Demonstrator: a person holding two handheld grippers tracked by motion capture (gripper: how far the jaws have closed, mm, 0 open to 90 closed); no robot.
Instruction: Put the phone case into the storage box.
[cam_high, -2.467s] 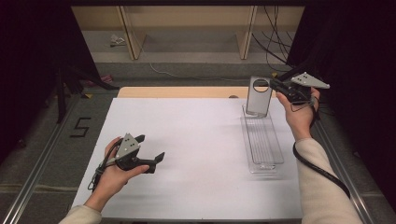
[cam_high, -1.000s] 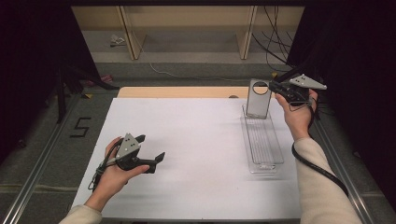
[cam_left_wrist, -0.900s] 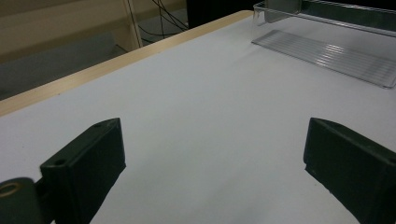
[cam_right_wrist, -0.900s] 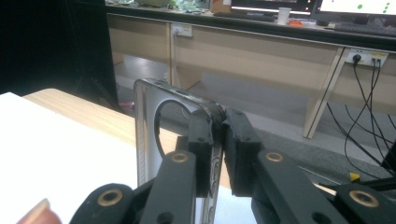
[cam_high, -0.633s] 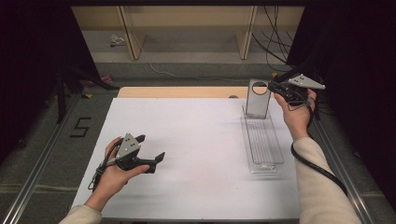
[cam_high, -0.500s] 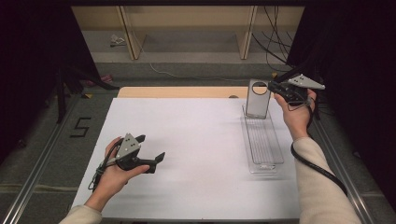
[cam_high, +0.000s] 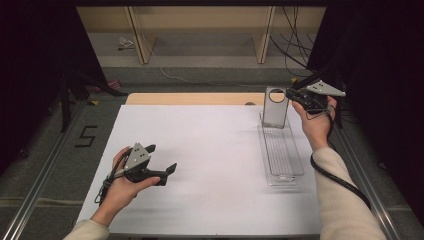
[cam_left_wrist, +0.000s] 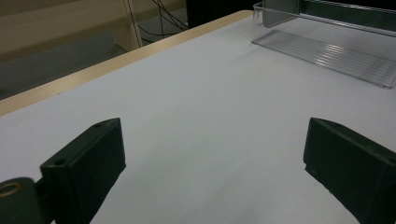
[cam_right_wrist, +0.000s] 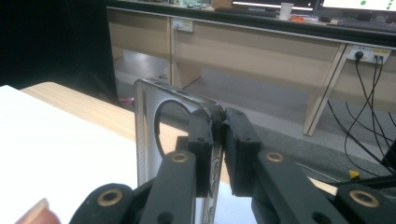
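Note:
A flat, see-through panel (cam_high: 275, 111) with a round hole near its top stands upright at the far end of a long clear tray (cam_high: 283, 152) on the right of the white table. My right gripper (cam_high: 294, 95) is shut on the panel's top right edge. In the right gripper view the two pads (cam_right_wrist: 238, 140) pinch the panel (cam_right_wrist: 147, 140) at that edge, with the gripper (cam_right_wrist: 223, 122) closed on it. My left gripper (cam_high: 162, 158) rests low over the table's left side, open and holding nothing. Its jaws stand wide apart in the left gripper view (cam_left_wrist: 215, 158), with the tray (cam_left_wrist: 327, 49) farther off.
The white table top (cam_high: 210, 150) has a wooden strip (cam_high: 190, 98) along its far edge. Behind it are shelf legs and loose cables (cam_high: 295, 45) on the floor. A metal rail (cam_high: 45, 175) runs along the left side.
Since the earliest frame the right gripper and the panel have sunk slightly toward the tray's far end. The left hand has not moved.

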